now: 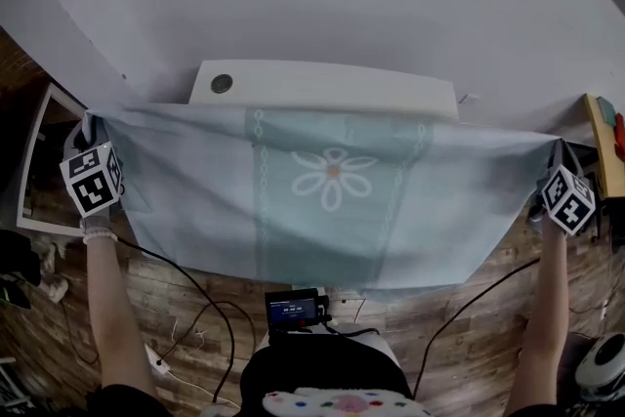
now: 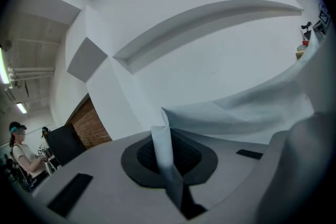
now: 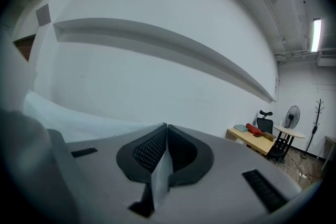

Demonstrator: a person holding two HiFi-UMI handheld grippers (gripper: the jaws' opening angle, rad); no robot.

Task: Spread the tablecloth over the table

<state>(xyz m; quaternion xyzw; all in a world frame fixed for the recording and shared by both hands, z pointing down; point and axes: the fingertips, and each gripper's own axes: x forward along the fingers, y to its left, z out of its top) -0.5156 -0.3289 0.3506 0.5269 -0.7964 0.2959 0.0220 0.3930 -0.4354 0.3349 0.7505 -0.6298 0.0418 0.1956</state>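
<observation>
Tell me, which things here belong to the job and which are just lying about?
Job: tablecloth, table, left gripper, right gripper, both shut on the tablecloth.
Lying about: desk, chair, fan, coat stand.

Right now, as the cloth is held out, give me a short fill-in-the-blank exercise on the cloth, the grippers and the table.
1. The left gripper and the right gripper are each ____ on an edge of the tablecloth.
2. The white pattern at the middle of the tablecloth is a ____.
3. The table beyond the cloth is ____ in colour.
4. The round fitting in the table lies toward the person's ____ side.
Missing words: shut; flower; white; left.
</observation>
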